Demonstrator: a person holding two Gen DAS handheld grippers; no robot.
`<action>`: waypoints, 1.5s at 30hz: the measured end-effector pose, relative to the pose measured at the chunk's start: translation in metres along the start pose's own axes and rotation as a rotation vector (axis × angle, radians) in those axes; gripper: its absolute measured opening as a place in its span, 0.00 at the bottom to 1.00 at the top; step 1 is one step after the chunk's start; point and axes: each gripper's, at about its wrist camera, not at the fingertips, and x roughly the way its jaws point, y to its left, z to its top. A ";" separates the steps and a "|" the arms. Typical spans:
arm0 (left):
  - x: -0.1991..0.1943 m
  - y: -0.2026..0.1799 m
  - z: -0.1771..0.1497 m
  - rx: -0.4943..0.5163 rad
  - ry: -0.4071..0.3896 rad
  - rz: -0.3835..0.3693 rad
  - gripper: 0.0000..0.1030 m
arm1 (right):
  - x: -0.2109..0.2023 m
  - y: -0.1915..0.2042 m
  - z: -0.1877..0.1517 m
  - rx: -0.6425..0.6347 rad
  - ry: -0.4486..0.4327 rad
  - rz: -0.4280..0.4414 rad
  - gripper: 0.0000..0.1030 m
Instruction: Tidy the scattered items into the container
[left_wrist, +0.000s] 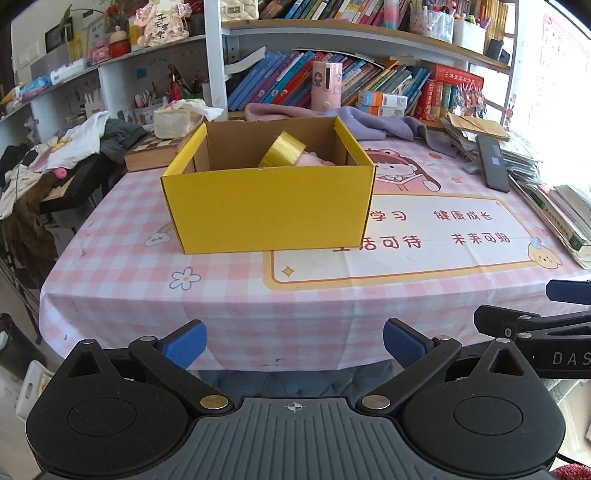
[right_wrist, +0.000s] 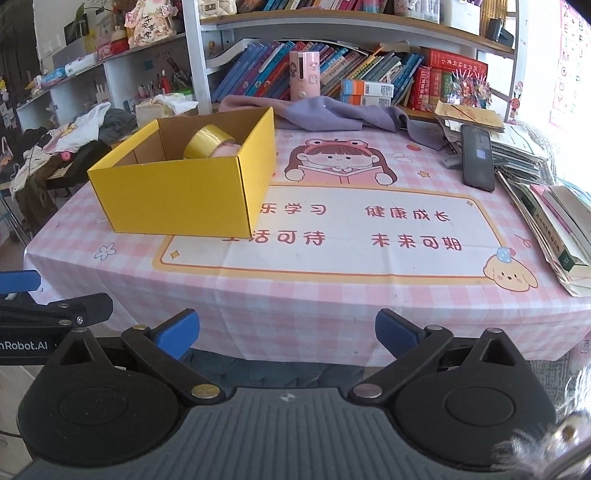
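A yellow cardboard box (left_wrist: 266, 210) (right_wrist: 177, 195) stands open on the pink checked tablecloth (left_wrist: 122, 291) (right_wrist: 295, 295). Inside it a roll of yellow tape (left_wrist: 282, 149) (right_wrist: 205, 142) leans on something pink (left_wrist: 312, 159) (right_wrist: 227, 150), mostly hidden by the box wall. My left gripper (left_wrist: 294, 345) hangs open off the table's front edge, well short of the box, nothing between its blue pads. My right gripper (right_wrist: 287, 334) is likewise open and empty at the front edge, to the right of the box; part of it (left_wrist: 532, 325) shows at the right of the left wrist view.
A black phone (left_wrist: 493, 162) (right_wrist: 478, 157) lies on stacked papers and books (right_wrist: 554, 221) along the table's right side. A lilac cloth (right_wrist: 325, 114) lies behind the box below the bookshelves (left_wrist: 332, 81). Clothes (left_wrist: 74, 144) are heaped at the left.
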 end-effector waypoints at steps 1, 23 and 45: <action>0.000 -0.001 0.000 0.003 0.003 0.000 1.00 | -0.001 0.000 -0.001 0.001 0.000 -0.002 1.00; 0.003 -0.004 -0.005 -0.001 0.045 -0.016 1.00 | -0.003 0.002 -0.006 -0.015 0.011 -0.011 1.00; 0.004 -0.014 -0.003 0.016 0.053 -0.036 1.00 | -0.007 -0.009 -0.006 0.003 0.003 -0.037 1.00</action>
